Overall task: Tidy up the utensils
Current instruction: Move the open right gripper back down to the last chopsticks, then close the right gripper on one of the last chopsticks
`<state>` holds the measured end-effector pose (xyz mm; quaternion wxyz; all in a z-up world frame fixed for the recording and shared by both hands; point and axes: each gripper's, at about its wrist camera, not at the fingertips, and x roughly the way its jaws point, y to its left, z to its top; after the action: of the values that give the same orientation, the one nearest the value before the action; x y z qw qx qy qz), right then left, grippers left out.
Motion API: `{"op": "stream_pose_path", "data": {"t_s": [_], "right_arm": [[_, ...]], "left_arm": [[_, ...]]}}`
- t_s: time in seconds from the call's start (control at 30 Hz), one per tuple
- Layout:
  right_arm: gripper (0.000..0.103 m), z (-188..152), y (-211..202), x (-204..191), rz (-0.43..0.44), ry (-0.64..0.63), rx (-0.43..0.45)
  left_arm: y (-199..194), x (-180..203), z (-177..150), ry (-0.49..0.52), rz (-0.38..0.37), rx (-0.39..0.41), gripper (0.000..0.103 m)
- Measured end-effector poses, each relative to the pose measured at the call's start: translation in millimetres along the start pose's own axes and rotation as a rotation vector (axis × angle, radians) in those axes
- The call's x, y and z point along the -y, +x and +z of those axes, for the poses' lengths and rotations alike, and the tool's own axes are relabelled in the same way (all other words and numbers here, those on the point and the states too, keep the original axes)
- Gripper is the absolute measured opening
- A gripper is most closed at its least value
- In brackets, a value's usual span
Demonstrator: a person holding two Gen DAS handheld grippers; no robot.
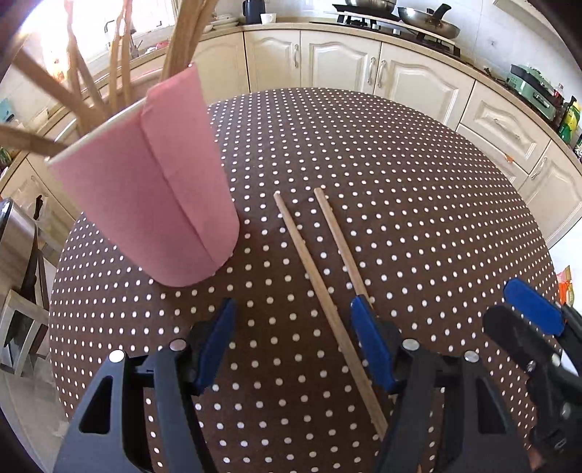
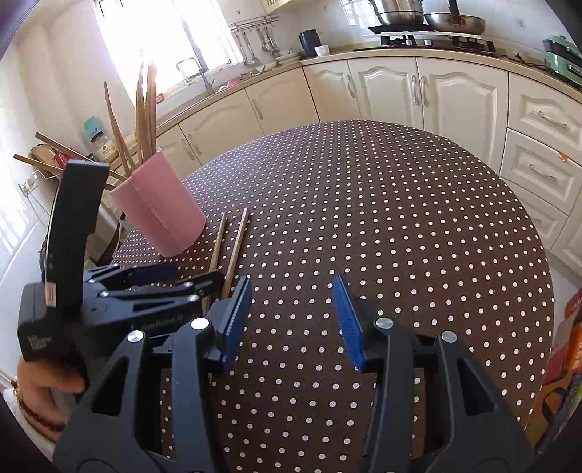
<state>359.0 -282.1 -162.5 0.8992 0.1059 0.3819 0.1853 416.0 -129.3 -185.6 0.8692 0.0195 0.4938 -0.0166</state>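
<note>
Both grippers hang open above a dotted tablecloth (image 2: 400, 218): left gripper (image 1: 291, 320) straddles one of two loose chopsticks (image 1: 309, 269), gripping nothing; right gripper (image 2: 293, 309) is empty. Just beside the chopsticks, a pink holder (image 1: 152, 203) stands full of wooden chopsticks (image 2: 145, 109).

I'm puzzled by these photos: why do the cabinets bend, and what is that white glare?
Both wrist views use fisheye lenses, so the cabinets curve and corners go dark; in the right wrist view the window is blown out white, and in the left wrist view it washes out the chopsticks in the pink holder.
</note>
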Motion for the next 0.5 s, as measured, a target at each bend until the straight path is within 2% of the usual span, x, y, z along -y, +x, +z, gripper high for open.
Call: {"op": "stream_pose_path", "data": {"t_s": [0.1,0.23,0.3,0.5], "right_arm": [[0.046,3.3,2.6,-0.3,-0.004,-0.001,-0.02],[0.046,11.8,9.9,-3.6,-0.004,-0.009,-0.077],[0.046,16.9,14.8,-7.2,-0.005,-0.017,-0.103],[0.046,30.3,34.3,-29.4,0.009,-0.057,-0.188]], "left_arm": [[0.9,-1.2,7.9,0.014,-0.009,0.002,0.044],[3.2,-3.8,15.1,0.007,-0.004,0.008,0.027],[3.0,-7.4,15.4,0.0,-0.002,0.014,0.011],[-1.9,-23.1,3.9,-0.016,-0.05,0.03,0.006]]}}
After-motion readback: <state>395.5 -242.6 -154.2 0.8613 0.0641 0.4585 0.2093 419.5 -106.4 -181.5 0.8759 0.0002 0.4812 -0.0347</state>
